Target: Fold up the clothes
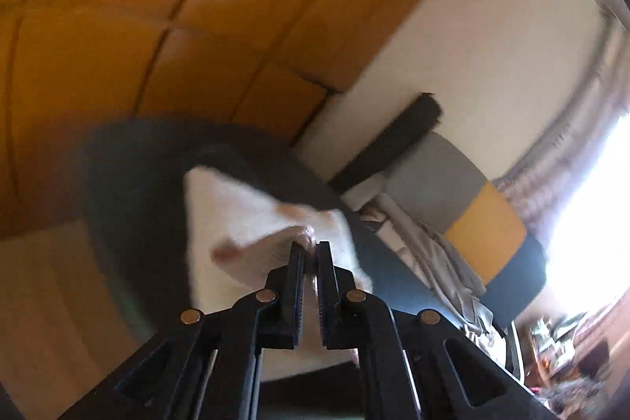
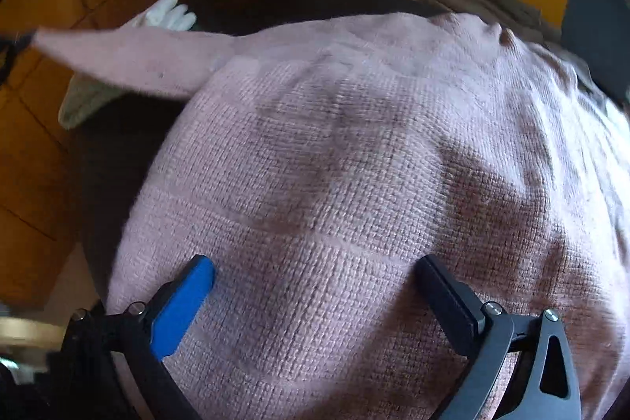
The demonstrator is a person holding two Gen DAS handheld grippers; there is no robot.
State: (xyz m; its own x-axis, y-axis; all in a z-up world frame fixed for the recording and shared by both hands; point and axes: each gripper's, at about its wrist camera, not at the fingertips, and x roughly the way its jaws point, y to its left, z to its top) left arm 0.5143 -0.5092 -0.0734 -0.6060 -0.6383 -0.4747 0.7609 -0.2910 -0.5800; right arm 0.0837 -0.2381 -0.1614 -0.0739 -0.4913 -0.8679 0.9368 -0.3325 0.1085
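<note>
One pink knitted sweater [image 2: 354, 164], one white glove [image 2: 169, 12], two grippers [image 1: 310, 247] [image 2: 315, 286].

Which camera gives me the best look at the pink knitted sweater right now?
The right wrist view. The pink knitted sweater fills most of it, knit sharp, with its sleeve stretched out to the left. The left wrist view shows only a pale, blurred bit of fabric pinched in the left gripper.

In my right view the sweater [image 2: 354, 184] fills the centre and lower frame, lying on the bench [image 2: 118, 152]. Its sleeve [image 2: 130, 60] stretches to the upper left. A glove [image 2: 169, 12] sits behind the sleeve, upper left.
</note>
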